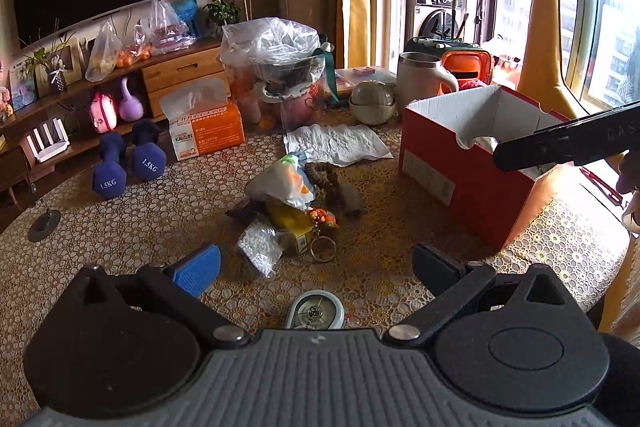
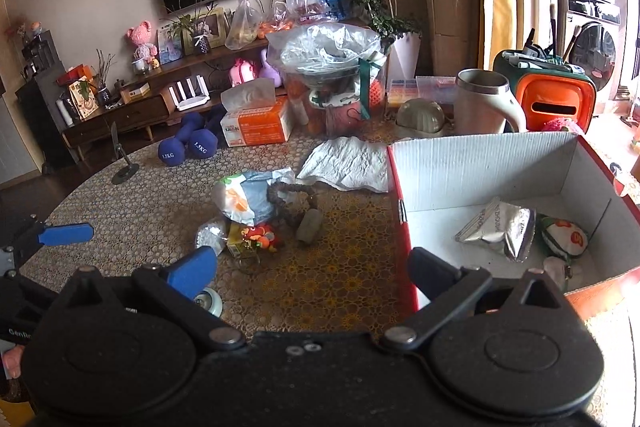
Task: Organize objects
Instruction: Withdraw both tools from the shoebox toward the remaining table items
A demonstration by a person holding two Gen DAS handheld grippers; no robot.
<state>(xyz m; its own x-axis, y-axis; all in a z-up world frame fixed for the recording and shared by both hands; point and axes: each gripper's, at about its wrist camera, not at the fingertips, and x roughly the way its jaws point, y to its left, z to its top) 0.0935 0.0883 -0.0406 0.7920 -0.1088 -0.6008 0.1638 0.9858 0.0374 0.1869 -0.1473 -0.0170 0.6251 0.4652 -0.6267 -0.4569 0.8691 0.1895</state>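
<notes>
**A:** How do the jaws stand?

**B:** Both pairs are spread wide with nothing between them. The left gripper [image 1: 316, 267] hangs over the tabletop [image 1: 120, 239], with a small round tin [image 1: 315, 313] just under it. The right gripper [image 2: 312, 271] sits at the near left corner of the red box [image 2: 400, 227], one finger over the lace cloth and one over the box wall.

**A:** And the things to sort?

**B:** A loose pile lies mid-tabletop, ahead of the left gripper: a crumpled snack bag [image 1: 286, 183], a clear packet of white beads [image 1: 259, 247], a yellow carton [image 1: 294, 223], an orange toy keychain [image 1: 322, 217] with its ring [image 1: 323, 249], and a brown beaded loop [image 1: 326, 175] ending at a grey stone-like lump [image 1: 350, 199].

**A:** Anything in the box?

**B:** Yes: a silver foil pouch [image 2: 498, 229], a round green-and-white plush [image 2: 564, 237] touching it, and a small pale item [image 2: 558, 267] near the front wall.

**A:** Farther out?

**B:** A crinkled paper sheet [image 1: 336, 145], an orange tissue pack [image 1: 206, 131], two blue dumbbells [image 1: 128, 163], and a steel mug [image 1: 424, 75].
</notes>
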